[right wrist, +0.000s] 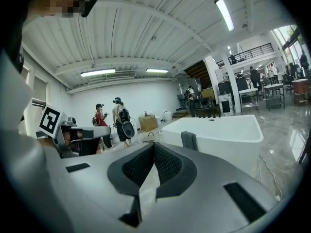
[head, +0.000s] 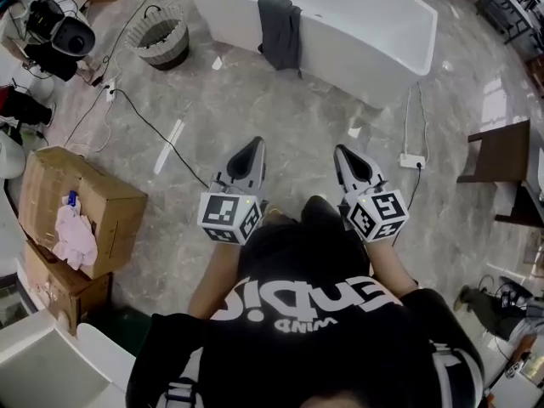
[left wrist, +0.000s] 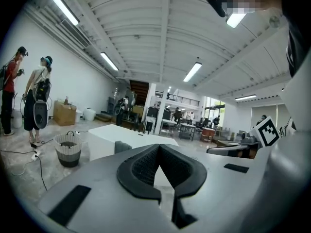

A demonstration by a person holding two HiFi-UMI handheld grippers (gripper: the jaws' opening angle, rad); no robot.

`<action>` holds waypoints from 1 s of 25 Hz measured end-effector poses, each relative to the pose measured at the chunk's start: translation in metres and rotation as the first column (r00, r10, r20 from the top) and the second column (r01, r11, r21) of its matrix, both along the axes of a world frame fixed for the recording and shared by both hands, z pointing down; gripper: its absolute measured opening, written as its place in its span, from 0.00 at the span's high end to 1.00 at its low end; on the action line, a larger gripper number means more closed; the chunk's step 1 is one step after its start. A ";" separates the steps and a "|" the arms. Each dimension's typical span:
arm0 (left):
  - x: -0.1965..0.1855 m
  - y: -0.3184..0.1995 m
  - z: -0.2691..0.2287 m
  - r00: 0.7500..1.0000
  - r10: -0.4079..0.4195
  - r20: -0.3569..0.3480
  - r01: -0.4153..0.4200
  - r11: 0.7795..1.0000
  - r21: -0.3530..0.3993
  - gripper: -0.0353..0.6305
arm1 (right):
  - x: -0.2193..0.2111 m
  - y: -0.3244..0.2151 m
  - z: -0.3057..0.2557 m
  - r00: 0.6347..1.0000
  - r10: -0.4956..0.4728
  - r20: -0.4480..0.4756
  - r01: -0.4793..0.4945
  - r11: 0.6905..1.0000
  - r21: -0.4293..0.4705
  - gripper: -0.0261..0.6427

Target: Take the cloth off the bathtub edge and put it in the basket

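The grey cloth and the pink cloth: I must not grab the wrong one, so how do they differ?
The grey cloth is dark and hangs draped over the bathtub edge; the pink cloth is pale and lies crumpled on a cardboard box. The grey cloth is near the basket; the pink cloth lies far from it. Both are soft fabric.

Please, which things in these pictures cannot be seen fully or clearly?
- Cloth, left gripper view: lower part hidden behind the left gripper's body.
- Basket, left gripper view: inside hidden by its own wall.
- Bathtub, head view: far side cut off by the top edge.
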State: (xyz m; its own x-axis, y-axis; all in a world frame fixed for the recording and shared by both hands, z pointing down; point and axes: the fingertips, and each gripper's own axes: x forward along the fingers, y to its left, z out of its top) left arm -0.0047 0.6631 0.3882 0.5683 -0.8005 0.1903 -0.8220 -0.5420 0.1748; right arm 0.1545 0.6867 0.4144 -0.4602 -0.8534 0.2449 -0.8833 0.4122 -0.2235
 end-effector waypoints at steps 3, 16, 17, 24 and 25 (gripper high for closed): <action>-0.009 -0.004 0.002 1.000 0.021 -0.003 -0.021 1.000 0.001 0.93 | -0.007 -0.002 0.005 0.999 0.035 -0.003 -0.035 0.999 -0.007 0.94; -0.016 -0.049 0.007 0.998 0.066 -0.015 -0.066 0.998 0.006 0.93 | -0.014 -0.033 0.014 0.995 0.098 -0.009 -0.098 0.995 -0.023 0.94; -0.015 -0.054 0.008 0.998 0.066 -0.015 -0.065 0.998 0.003 0.93 | -0.014 -0.037 0.015 0.995 0.098 -0.009 -0.098 0.995 -0.023 0.94; -0.006 -0.089 0.020 0.998 0.066 -0.015 -0.066 0.998 -0.016 0.93 | -0.008 -0.077 0.027 0.996 0.092 0.002 -0.092 0.995 -0.037 0.94; -0.004 -0.095 0.021 0.998 0.066 -0.018 -0.066 0.998 -0.016 0.93 | -0.008 -0.084 0.028 0.996 0.089 0.002 -0.088 0.995 -0.039 0.94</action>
State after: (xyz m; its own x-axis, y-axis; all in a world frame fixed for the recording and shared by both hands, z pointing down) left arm -0.0091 0.5679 0.4091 0.6231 -0.7579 0.1932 -0.7813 -0.5918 0.1982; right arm 0.1469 0.6024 0.4421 -0.3842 -0.8807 0.2770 -0.9151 0.3234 -0.2409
